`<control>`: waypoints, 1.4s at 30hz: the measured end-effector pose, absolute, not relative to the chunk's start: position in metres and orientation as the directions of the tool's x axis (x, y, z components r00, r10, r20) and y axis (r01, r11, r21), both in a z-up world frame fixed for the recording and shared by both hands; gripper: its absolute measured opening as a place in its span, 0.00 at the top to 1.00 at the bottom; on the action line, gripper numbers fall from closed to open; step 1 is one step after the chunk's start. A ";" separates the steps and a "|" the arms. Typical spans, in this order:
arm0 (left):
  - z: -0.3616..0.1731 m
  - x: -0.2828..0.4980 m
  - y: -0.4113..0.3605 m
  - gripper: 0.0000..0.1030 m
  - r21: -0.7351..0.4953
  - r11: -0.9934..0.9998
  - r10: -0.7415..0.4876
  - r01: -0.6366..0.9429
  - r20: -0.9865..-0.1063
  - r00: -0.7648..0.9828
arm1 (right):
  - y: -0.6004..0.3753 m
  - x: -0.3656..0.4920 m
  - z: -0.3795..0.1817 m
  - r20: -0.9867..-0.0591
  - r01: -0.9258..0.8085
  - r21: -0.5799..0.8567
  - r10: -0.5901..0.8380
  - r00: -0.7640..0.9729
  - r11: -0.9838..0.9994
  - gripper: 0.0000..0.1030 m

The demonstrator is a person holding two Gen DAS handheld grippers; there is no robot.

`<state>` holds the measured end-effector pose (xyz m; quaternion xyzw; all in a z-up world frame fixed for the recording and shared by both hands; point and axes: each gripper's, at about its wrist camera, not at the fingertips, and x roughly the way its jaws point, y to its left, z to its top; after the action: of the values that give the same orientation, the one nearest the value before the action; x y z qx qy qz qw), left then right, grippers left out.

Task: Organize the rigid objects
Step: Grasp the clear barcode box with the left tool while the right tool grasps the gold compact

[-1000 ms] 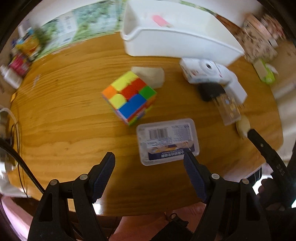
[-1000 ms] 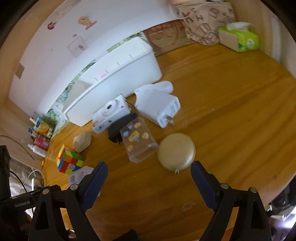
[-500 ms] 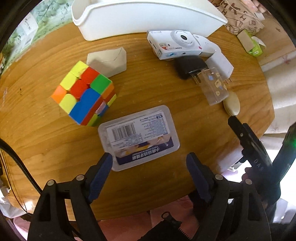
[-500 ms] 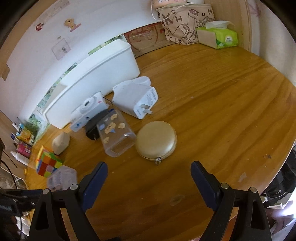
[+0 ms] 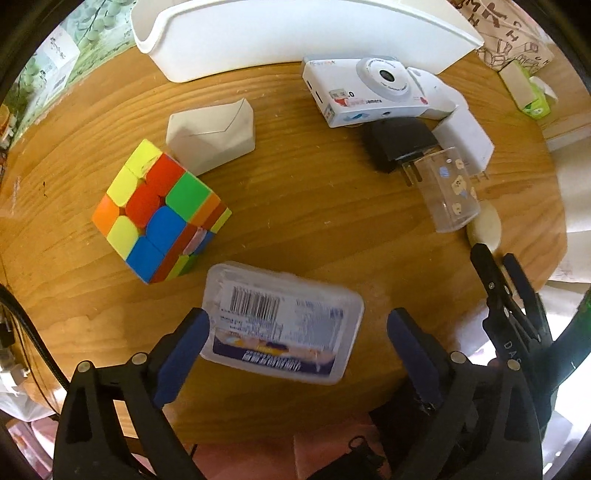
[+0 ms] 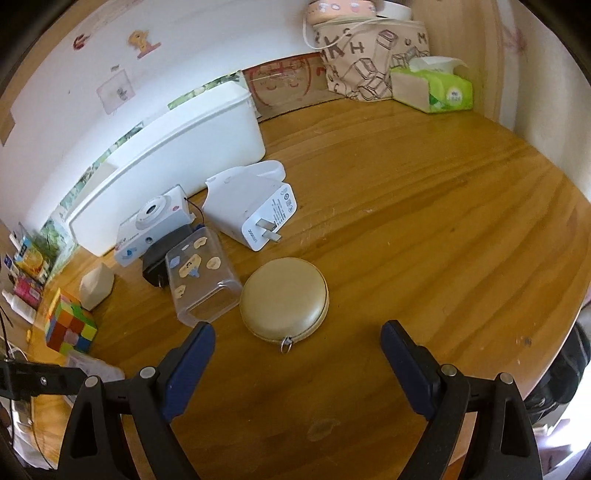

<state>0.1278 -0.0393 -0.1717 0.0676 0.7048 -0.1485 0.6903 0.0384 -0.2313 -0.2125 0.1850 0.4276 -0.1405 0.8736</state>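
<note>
- Left claw (image 5: 297, 330) points straight down over the clear plastic case (image 5: 282, 323), its jaws just spread wide; the case sits between the pads, ungripped, its long axis running across the gap.
- Case: flat, rounded corners, barcode label, lying at the near edge of the wooden surface (image 5: 314, 206).
- Beside it, a glossy cube (image 5: 159, 210); the white bin (image 5: 280, 33) stands at the back.
- Right claw (image 6: 297, 350) gapes, empty, near the round tan pouch (image 6: 283, 298).

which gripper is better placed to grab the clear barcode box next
Left. The left gripper points down with its open jaws straddling the barcode box; the right gripper faces the round tan case.
</note>
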 end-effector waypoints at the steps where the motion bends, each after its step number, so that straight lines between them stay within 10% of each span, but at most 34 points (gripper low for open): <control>1: -0.172 0.128 -0.041 0.05 -0.109 0.948 -0.102 0.301 -0.994 -0.037 | -0.230 0.040 -0.213 -0.801 0.396 0.190 -0.092 0.592 0.898 0.11; 24: -0.216 0.153 -0.059 0.06 -0.047 0.966 -0.003 0.254 -0.985 -0.171 | -0.227 0.069 -0.215 -0.825 0.285 0.074 -0.102 0.556 0.956 0.11; 42: -0.219 0.132 -0.049 0.06 -0.114 0.968 -0.075 0.225 -0.981 -0.176 | -0.219 0.079 -0.211 -0.838 0.231 0.035 -0.097 0.537 0.972 0.46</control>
<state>0.1318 -0.0489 -0.2186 0.0494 0.7579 -0.1171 0.6398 0.0789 -0.2194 -0.2106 0.0707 0.4717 -0.0939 0.8739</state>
